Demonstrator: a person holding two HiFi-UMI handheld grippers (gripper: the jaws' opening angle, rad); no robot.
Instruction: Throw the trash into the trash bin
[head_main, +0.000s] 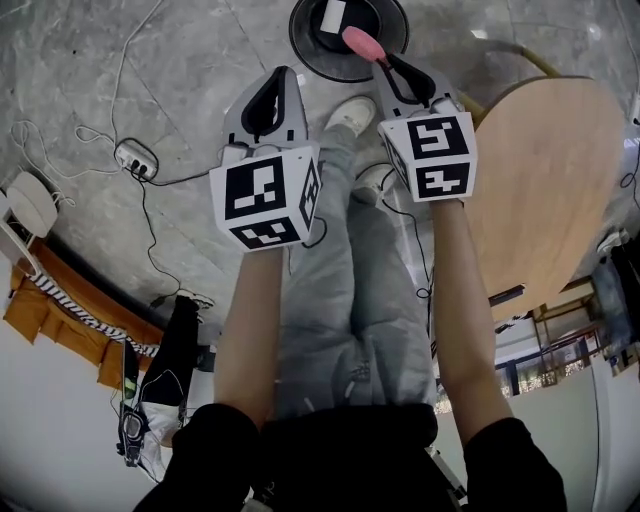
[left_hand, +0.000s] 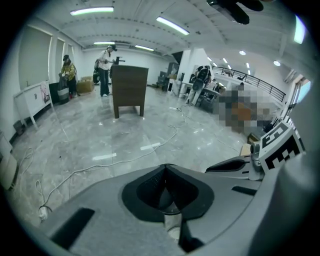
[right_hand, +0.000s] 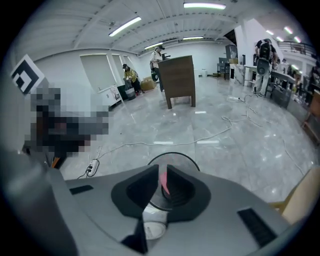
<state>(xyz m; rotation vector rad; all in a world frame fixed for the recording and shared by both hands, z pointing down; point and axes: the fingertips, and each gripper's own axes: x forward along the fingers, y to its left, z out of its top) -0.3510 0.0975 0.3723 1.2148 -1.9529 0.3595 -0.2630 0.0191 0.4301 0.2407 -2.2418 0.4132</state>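
Observation:
A black round trash bin (head_main: 300, 45) stands on the marble floor ahead of the person's feet, with a white item (head_main: 333, 15) inside it. My right gripper (head_main: 381, 58) is shut on a pink piece of trash (head_main: 358, 42), which hangs over the bin's near rim. In the right gripper view the pink trash (right_hand: 163, 182) sits pinched between the jaws of the right gripper (right_hand: 161, 172), with the bin's rim (right_hand: 172, 153) just beyond. My left gripper (head_main: 283, 75) points down at the floor left of the bin. In its own view the left gripper (left_hand: 165, 167) is shut and empty.
A round wooden table (head_main: 545, 170) stands to the right of the bin. A power strip (head_main: 135, 158) and cables lie on the floor at left. The person's shoes (head_main: 350, 112) are between the grippers. A dark wooden cabinet (right_hand: 180, 80) and several people are far off.

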